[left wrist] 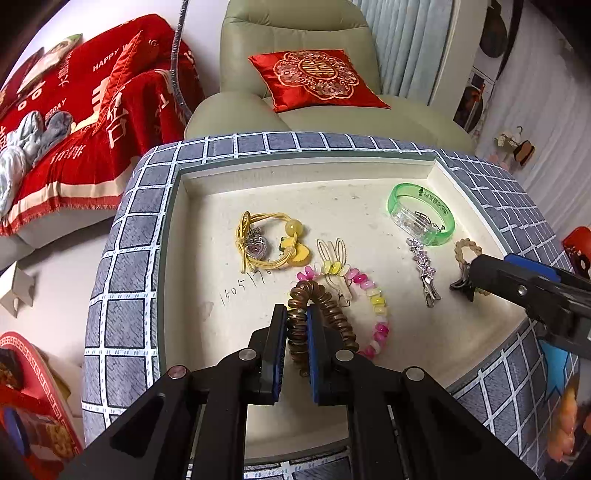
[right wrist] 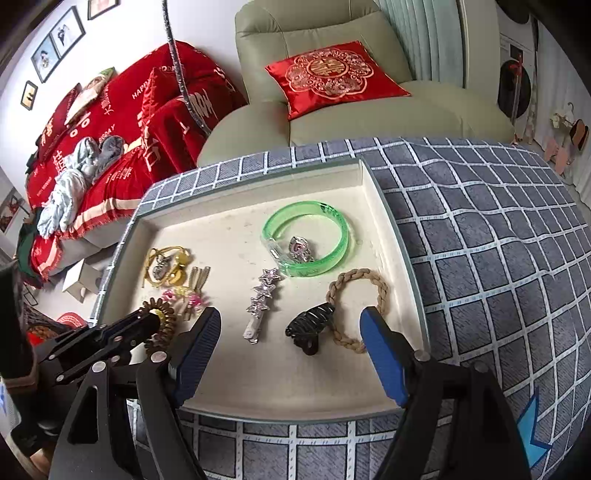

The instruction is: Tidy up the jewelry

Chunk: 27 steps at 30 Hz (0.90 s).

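A white tray [left wrist: 229,192] holds the jewelry. My left gripper [left wrist: 297,314] is shut on a brown spiral hair tie [left wrist: 314,291], which arches above its pads near the tray's front. My right gripper [right wrist: 291,315] stands open over the tray's right side. A black claw clip [right wrist: 308,328] lies between its blue pads [right wrist: 380,354], untouched, beside a tan braided tie [right wrist: 358,306]. Also in the tray are a green bangle [right wrist: 306,236], a silver star clip [right wrist: 262,299], a yellow tie with a heart charm [left wrist: 266,240] and a pink bead bracelet [left wrist: 373,295].
The tray sits on a table under a blue-grey checked cloth [right wrist: 480,258]. Behind it stands a green armchair [left wrist: 295,29] with a red cushion [left wrist: 314,77]. A red blanket [left wrist: 92,110] covers a sofa to the left.
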Tool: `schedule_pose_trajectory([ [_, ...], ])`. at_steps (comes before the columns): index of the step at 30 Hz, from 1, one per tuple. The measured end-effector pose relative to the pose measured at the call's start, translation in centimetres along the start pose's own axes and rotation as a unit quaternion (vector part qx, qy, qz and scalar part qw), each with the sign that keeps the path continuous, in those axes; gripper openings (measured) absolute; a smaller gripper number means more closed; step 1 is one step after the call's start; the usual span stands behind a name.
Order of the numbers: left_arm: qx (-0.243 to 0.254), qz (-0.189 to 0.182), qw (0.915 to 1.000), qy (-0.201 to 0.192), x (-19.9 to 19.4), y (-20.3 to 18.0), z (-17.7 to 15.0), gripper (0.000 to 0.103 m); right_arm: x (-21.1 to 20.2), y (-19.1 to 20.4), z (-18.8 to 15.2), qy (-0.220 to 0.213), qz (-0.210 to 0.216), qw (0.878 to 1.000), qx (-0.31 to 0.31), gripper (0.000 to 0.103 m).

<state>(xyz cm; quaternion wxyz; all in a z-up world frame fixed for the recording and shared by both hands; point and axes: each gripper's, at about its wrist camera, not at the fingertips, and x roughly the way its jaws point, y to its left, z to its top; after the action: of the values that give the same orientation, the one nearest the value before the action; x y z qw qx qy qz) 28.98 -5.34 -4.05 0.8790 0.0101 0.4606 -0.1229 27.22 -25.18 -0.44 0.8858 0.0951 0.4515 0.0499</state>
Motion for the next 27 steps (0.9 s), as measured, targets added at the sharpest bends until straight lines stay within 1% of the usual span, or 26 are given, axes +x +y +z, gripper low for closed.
schedule_pose_trajectory([
  [5,0.003,0.01,0.9999,-0.003,-0.1,-0.2,0.1,0.027,-0.9,0.1,0.1,-0.007,0.005,1.0,0.005,0.08],
  [12,-0.006,0.013,0.9999,-0.004,-0.2,0.2,0.4,0.027,-2.0,-0.3,0.4,-0.018,0.01,1.0,0.011,0.08],
  [16,-0.009,0.018,0.9997,-0.016,-0.7,0.5,0.5,0.027,-2.3,-0.8,0.5,-0.022,0.012,1.0,0.018,0.08],
  [17,-0.008,0.021,0.9996,-0.02,-0.8,0.5,0.6,0.039,-2.4,-0.9,0.5,-0.023,0.011,1.0,0.019,0.08],
  [18,-0.007,0.024,0.9994,-0.024,-1.0,0.4,0.7,0.09,-2.4,-1.0,0.5,-0.023,0.01,0.999,0.019,0.08],
  [19,-0.009,0.031,0.999,-0.031,-1.3,0.4,0.7,0.103,-2.4,-1.1,0.5,-0.024,0.008,0.999,0.02,0.08],
  [20,-0.011,0.04,0.9977,-0.054,-2.0,0.4,0.6,0.103,-2.4,-1.2,0.5,-0.024,0.008,0.999,0.021,0.08],
  [21,-0.005,0.041,0.9973,-0.06,-2.3,0.3,0.7,0.103,-2.5,-1.2,0.5,-0.024,0.007,0.999,0.022,0.08],
  [23,0.003,0.039,0.9978,-0.054,-2.2,0.1,0.9,0.103,-2.6,-1.4,0.5,-0.027,0.005,0.999,0.023,0.08],
  [27,-0.004,0.039,0.9977,-0.054,-2.3,0.2,1.0,0.103,-2.8,-1.6,0.5,-0.026,0.004,0.999,0.023,0.08],
])
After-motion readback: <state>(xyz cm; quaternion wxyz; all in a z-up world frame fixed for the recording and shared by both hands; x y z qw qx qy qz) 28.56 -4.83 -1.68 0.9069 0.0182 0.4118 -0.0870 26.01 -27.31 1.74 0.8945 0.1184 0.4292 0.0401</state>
